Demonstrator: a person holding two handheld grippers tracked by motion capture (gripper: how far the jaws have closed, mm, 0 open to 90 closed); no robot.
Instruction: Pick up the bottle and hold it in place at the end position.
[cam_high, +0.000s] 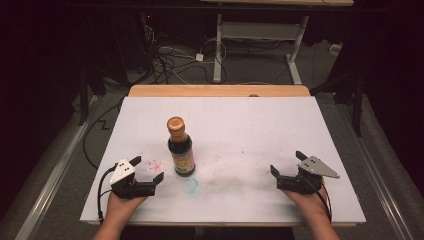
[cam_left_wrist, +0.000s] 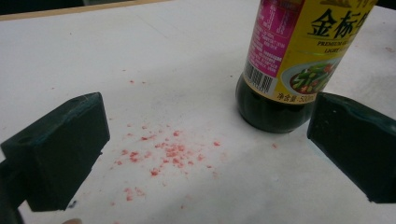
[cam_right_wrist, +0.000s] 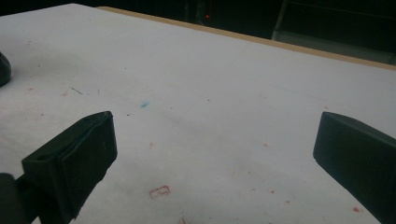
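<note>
A dark soy sauce bottle (cam_high: 180, 148) with a brown-gold cap and a yellow and pink label stands upright on the white board (cam_high: 240, 125), left of centre. My left gripper (cam_high: 147, 169) rests near the front left, just left of the bottle, open with nothing between its jaws. In the left gripper view the bottle (cam_left_wrist: 292, 60) stands ahead and to the right, close to the right jaw but apart from it. My right gripper (cam_high: 286, 164) sits at the front right, open and empty, well away from the bottle. The bottle's base (cam_right_wrist: 3, 69) peeks in at the left edge of the right gripper view.
Red specks (cam_left_wrist: 168, 151) and a faint blue smudge (cam_high: 190, 185) mark the board near the bottle. The board lies on a wooden table (cam_high: 220, 90). Beyond it are cables (cam_high: 170, 57) on the floor and a white desk frame (cam_high: 260, 35). Metal rails run along both sides.
</note>
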